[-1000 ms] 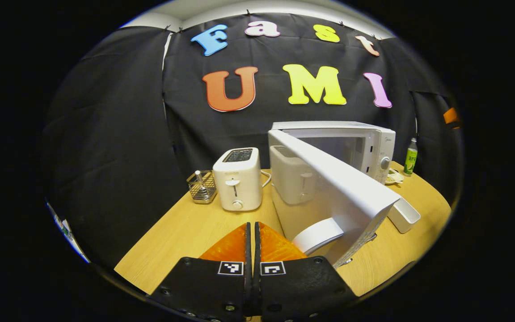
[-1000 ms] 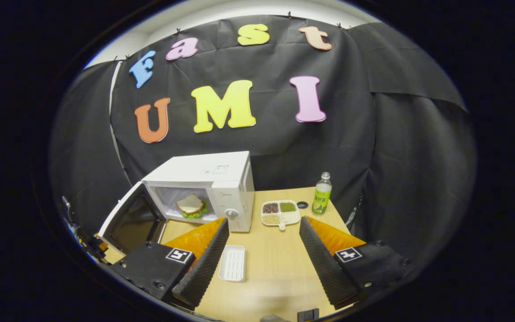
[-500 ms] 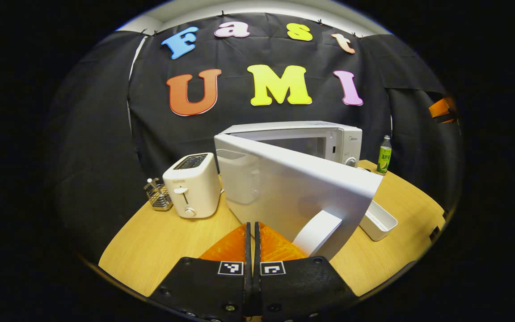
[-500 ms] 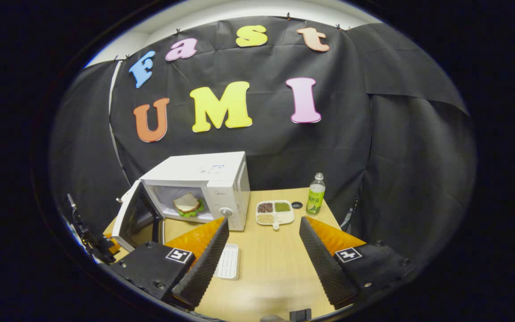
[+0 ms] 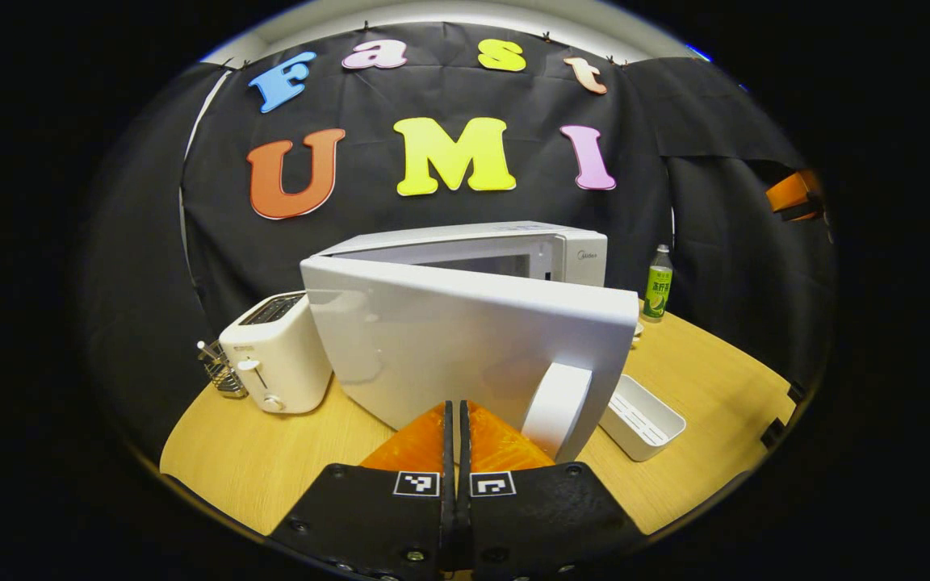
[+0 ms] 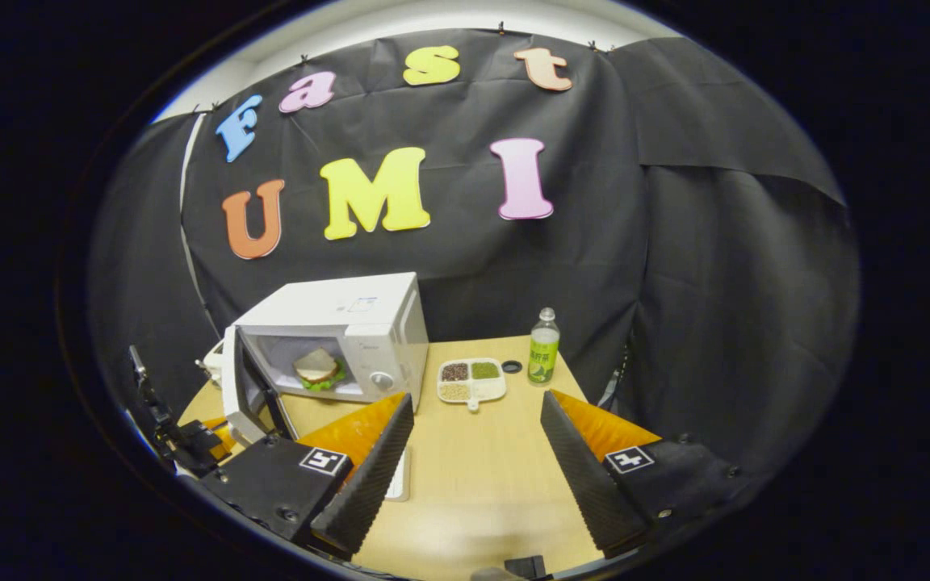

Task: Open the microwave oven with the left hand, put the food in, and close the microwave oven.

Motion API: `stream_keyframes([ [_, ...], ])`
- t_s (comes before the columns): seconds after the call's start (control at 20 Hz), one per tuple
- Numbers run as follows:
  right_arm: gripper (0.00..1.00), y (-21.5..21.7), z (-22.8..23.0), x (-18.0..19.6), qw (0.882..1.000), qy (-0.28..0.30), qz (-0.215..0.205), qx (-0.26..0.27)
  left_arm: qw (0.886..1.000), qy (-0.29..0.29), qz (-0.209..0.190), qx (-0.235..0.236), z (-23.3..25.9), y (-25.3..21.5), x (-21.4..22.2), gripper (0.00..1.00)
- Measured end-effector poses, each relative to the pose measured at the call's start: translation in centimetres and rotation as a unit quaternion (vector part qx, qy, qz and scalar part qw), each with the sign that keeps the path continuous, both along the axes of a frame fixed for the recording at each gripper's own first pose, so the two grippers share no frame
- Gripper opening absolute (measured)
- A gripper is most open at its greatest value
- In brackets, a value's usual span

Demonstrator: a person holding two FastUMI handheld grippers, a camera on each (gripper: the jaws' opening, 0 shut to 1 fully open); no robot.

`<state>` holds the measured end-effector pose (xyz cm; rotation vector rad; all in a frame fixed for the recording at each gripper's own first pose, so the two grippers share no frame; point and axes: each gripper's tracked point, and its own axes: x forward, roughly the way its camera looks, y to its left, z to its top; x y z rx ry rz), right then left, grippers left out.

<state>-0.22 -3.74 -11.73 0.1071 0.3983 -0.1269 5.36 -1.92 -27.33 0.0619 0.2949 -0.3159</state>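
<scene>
The white microwave [image 6: 352, 311] stands at the back of the wooden table with a sandwich [image 6: 316, 369] on green leaves inside its cavity. Its door [image 5: 465, 339] is partly open, angled toward the cavity, with the outer face and white handle [image 5: 555, 407] toward me. My left gripper [image 5: 453, 420] is shut with nothing between its fingers. Its tips sit low at the door's outer face, just left of the handle. My right gripper [image 6: 477, 399] hangs open over the table in front of the microwave, holding nothing.
A white toaster [image 5: 275, 351] and a wire basket [image 5: 219, 375] stand left of the door. A white tray [image 5: 643, 407] lies on the table [image 5: 271, 460] right of the handle. A divided dish of beans [image 6: 471, 379], a green bottle [image 6: 544, 347] and its cap [image 6: 512, 366] sit right of the microwave.
The door has swung from wide open to partly shut, with my left gripper following its outer face. The right gripper stayed open and barely shifted.
</scene>
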Motion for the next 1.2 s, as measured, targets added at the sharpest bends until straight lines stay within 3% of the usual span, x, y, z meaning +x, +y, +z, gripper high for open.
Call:
stream_keyframes([
  [0.05,0.92,-0.3,-0.1,0.0,1.0,0.001,-0.002,-0.002,1.0,0.0,-0.003,0.0,-0.1,-0.6,0.5,0.0],
  [0.1,0.92,-0.7,-0.2,0.1,1.0,0.002,-0.004,-0.002,1.0,0.0,-0.006,0.0,0.0,-1.2,0.9,0.0],
  [0.15,1.0,-1.0,-0.1,0.2,1.0,0.003,-0.006,-0.002,1.0,0.0,-0.008,0.0,0.0,-1.7,1.3,0.0],
  [0.45,1.0,-3.0,-0.3,0.7,1.0,0.011,-0.019,-0.003,1.0,-0.005,-0.018,-0.001,0.3,-4.4,3.6,0.0],
  [0.5,0.92,-3.4,-0.2,0.8,1.0,0.01,-0.02,-0.004,1.0,-0.005,-0.019,-0.002,0.3,-4.9,4.0,0.0],
  [0.55,0.92,-3.6,-0.2,0.9,1.0,0.011,-0.021,-0.006,1.0,-0.006,-0.02,-0.003,0.3,-5.3,4.5,0.0],
  [0.6,1.0,-3.9,-0.3,1.0,1.0,0.012,-0.023,-0.006,1.0,-0.006,-0.021,-0.004,0.2,-5.7,5.0,0.0],
  [0.75,1.0,-4.7,-0.5,1.3,1.0,0.017,-0.026,-0.005,1.0,-0.008,-0.022,-0.005,0.3,-7.1,6.6,0.0],
  [0.8,0.92,-5.0,-0.8,1.5,0.999,0.02,-0.029,-0.005,1.0,-0.009,-0.022,-0.006,0.4,-7.5,7.2,0.0],
  [0.85,0.92,-5.3,-0.8,1.5,0.999,0.021,-0.03,-0.005,1.0,-0.011,-0.021,-0.006,0.4,-7.8,7.7,0.0],
  [0.9,1.0,-5.6,-0.9,1.5,0.999,0.022,-0.033,-0.004,1.0,-0.011,-0.02,-0.007,0.4,-8.1,8.2,0.0],
  [0.95,0.92,-5.8,-1.1,1.6,0.999,0.024,-0.035,-0.003,1.0,-0.012,-0.018,-0.008,0.4,-8.3,8.7,0.0],
  [1.0,1.0,-6.0,-1.2,1.6,0.999,0.025,-0.036,-0.003,1.0,-0.012,-0.018,-0.009,0.4,-8.5,9.2,0.0],
  [1.1,1.0,-6.4,-1.5,1.7,0.999,0.029,-0.039,-0.003,1.0,-0.013,-0.015,-0.01,0.4,-9.2,10.2,0.0],
  [1.15,0.92,-6.5,-1.5,1.7,0.999,0.031,-0.039,-0.003,1.0,-0.013,-0.014,-0.009,0.4,-9.4,10.7,0.0],
  [1.2,0.92,-6.7,-1.6,1.9,0.999,0.033,-0.039,-0.003,1.0,-0.013,-0.014,-0.01,0.4,-9.7,11.2,0.0],
])
